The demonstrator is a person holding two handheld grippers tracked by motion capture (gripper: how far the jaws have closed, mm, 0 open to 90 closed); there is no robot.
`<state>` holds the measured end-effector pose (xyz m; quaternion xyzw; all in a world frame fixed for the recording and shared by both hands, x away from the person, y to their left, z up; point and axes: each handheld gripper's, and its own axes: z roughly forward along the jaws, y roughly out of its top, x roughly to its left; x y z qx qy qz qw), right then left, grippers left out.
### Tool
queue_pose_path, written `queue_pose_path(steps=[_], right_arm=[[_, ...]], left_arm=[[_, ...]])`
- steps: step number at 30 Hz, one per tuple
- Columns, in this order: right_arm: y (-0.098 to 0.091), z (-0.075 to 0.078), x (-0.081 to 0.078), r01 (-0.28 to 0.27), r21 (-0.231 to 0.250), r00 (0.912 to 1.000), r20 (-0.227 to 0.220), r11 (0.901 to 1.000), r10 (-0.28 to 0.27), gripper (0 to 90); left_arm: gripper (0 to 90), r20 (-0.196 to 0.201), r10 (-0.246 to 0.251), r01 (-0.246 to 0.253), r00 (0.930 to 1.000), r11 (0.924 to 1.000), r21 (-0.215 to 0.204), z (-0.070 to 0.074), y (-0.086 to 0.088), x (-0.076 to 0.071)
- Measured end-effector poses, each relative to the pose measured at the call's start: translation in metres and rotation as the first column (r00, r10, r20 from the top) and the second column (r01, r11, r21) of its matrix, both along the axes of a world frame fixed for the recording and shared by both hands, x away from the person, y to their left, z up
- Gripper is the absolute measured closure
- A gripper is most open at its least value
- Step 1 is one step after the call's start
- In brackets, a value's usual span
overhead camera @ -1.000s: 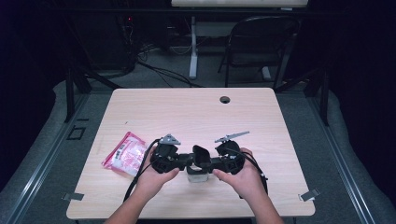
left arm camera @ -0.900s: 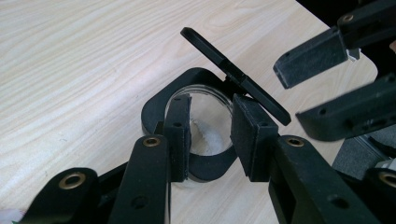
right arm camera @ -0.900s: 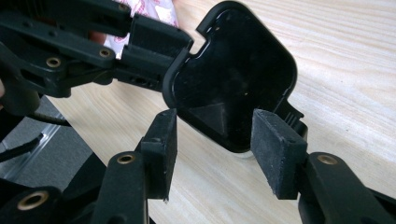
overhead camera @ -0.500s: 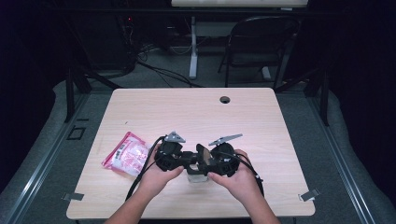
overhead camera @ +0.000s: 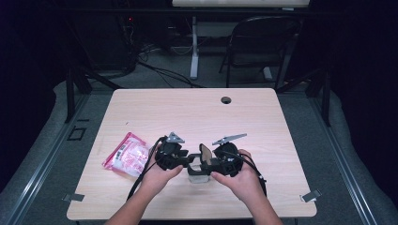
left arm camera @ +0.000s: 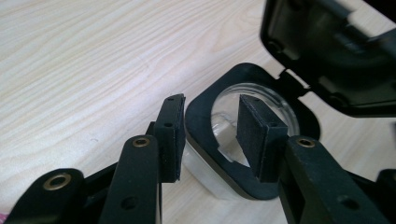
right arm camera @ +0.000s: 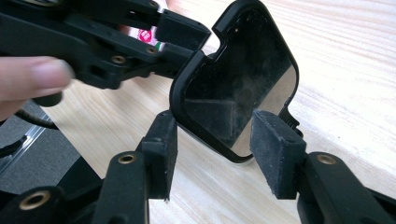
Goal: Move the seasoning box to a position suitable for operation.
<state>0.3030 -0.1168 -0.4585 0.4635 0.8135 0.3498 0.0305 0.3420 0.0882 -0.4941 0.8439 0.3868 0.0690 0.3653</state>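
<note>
The small clear container [overhead camera: 199, 176] with a black rim sat on the surface [overhead camera: 197, 117] at about 6 o'clock, near the person's edge, between both hands. Its hinged black lid [overhead camera: 205, 153] stood raised, tilted back toward 12 o'clock.

Left hand-held gripper [overhead camera: 187, 159]: jaws straddled the container's rim [left arm camera: 201, 116], one pad [left arm camera: 170, 135] outside the wall, the other over the open mouth. They had just been opening, and the pads seemed not to be pressing; I judged the grip released.

Right hand-held gripper [overhead camera: 209, 162]: parted jaws stood to either side of the lid's lower edge [right arm camera: 238, 88], near the hinge. Whether the pads pinched it could not be told.

A pink packet [overhead camera: 127, 153] lay well apart at 9 o'clock of the hands.

Judgement: the step was opening the lid fully. To do it well, steady the base low on its wall before swinging the lid, and push near the free edge, not the hinge, so the light container does not tip.
</note>
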Motion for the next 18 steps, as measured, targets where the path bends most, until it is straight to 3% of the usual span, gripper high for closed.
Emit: queue_pose_path(steps=[4, 8, 12, 18], right_arm=[[-0.001, 0.001, 0.0, 0.002, -0.002, 1.0, 0.004, 1.0, -0.002, 52.9], [-0.006, 0.004, 0.0, 0.007, -0.004, 1.0, 0.005, 1.0, -0.007, 54.8], [-0.012, 0.007, 0.0, 0.013, -0.004, 0.9999, 0.007, 0.9999, -0.013, 58.6], [-0.024, 0.012, 0.0, 0.02, 0.014, 0.9998, -0.009, 0.9997, -0.019, 69.7]], left_arm=[[61.6, -0.014, 0.007, -0.006, 0.9999, 0.9999, 0.009, -0.006, -0.002, 0.005], [63.0, -0.015, -0.007, 0.008, 0.9999, 0.9987, 0.051, -0.012, -0.006, 0.008], [66.9, -0.021, -0.024, 0.025, 0.9995, 0.9984, 0.05, -0.012, -0.007, 0.007], [67.2, -0.009, -0.029, 0.03, 0.9995, 0.9976, 0.062, -0.013, -0.009, 0.005]])
